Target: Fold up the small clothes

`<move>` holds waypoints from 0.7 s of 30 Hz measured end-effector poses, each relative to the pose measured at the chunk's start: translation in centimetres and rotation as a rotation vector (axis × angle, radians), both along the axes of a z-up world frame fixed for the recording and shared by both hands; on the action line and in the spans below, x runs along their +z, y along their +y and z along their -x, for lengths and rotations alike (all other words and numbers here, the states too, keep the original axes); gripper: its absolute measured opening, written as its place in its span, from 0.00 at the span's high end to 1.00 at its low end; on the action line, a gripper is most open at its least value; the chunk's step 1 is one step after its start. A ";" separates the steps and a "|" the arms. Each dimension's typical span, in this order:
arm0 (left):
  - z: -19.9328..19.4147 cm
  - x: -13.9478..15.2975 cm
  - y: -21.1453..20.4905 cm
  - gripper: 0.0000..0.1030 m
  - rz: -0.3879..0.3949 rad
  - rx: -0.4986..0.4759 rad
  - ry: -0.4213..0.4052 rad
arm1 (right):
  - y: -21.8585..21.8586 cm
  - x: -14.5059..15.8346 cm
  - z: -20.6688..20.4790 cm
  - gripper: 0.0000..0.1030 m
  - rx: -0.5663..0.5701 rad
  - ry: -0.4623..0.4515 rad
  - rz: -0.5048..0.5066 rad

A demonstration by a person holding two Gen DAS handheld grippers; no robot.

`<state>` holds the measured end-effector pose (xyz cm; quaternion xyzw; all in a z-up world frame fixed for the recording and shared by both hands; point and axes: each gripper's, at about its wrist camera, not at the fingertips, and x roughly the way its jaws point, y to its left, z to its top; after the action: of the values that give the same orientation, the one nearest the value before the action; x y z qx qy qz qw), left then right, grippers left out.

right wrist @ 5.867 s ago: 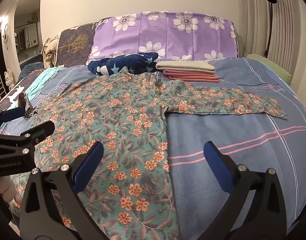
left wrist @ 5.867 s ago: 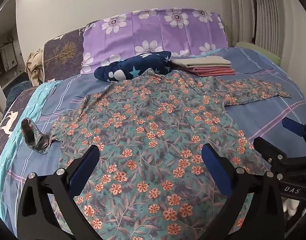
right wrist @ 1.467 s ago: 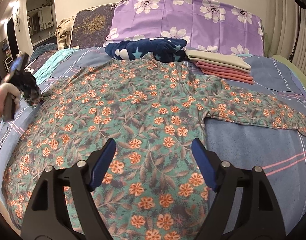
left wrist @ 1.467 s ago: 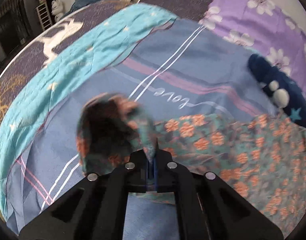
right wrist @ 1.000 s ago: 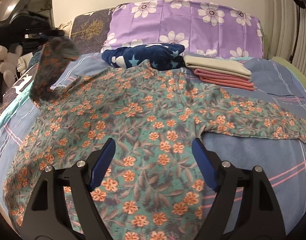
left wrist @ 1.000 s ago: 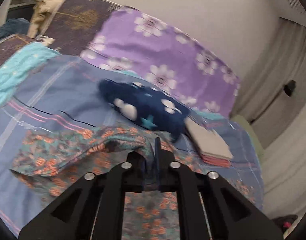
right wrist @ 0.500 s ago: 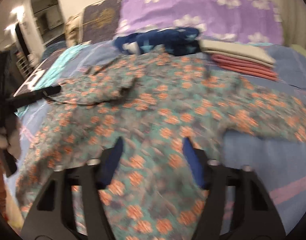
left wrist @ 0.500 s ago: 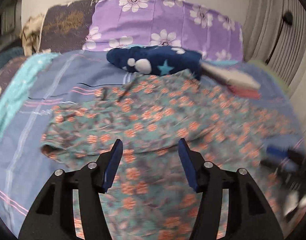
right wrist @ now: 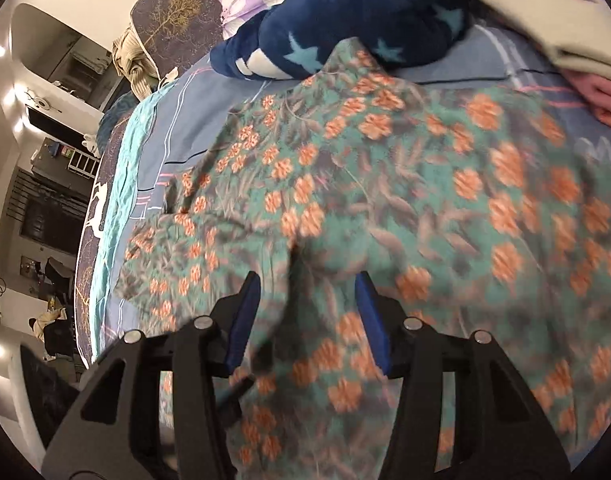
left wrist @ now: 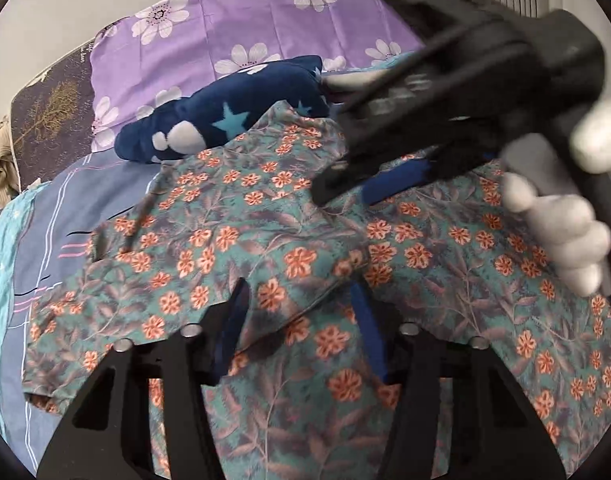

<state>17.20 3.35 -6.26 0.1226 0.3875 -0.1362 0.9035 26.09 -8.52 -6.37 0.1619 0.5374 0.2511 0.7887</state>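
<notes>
Since half a second ago the left sleeve (left wrist: 209, 264) lies dropped across the chest of the floral shirt (left wrist: 445, 304), folded inward with its cuff end pointing to the middle. Left gripper (left wrist: 301, 320) has sunk closer to that folded sleeve; its jaws have just been closing a little but stand apart, the sleeve's edge between the blue pads, no clear pinch on the cloth. Right gripper (right wrist: 305, 312) has swung over from the far side and now hovers low above the same fold; its jaws have just been opening slightly and stand apart, with cloth beneath them and nothing clamped. Picture from that wrist is blurred by motion.

From the left wrist, the right gripper (left wrist: 389, 188) shows as a big black body crossing the upper right, one blue pad visible, held by a hand in a white glove (left wrist: 557, 224).

Shirt lies flat, front down or up I cannot tell, spread on a blue striped bedsheet (left wrist: 77, 208). Neckline touches a navy star-patterned blanket (left wrist: 225, 120) at the head end. Behind that, a purple pillow with white flowers (left wrist: 289, 24). Just right of the blanket, a folded stack (right wrist: 553, 48) of beige over pink cloth. Turquoise cloth (right wrist: 121, 184) runs along the bed's left edge.
</notes>
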 end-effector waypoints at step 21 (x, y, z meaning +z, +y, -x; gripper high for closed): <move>1.9 5.1 -8.3 1.00 0.278 -0.229 -0.036 | -3.4 7.1 1.3 0.97 -0.016 -0.394 0.437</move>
<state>15.29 -4.93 -1.17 0.0422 0.3320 -0.2882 0.8972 24.74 -11.91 0.76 -0.0592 0.4141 0.1496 0.8959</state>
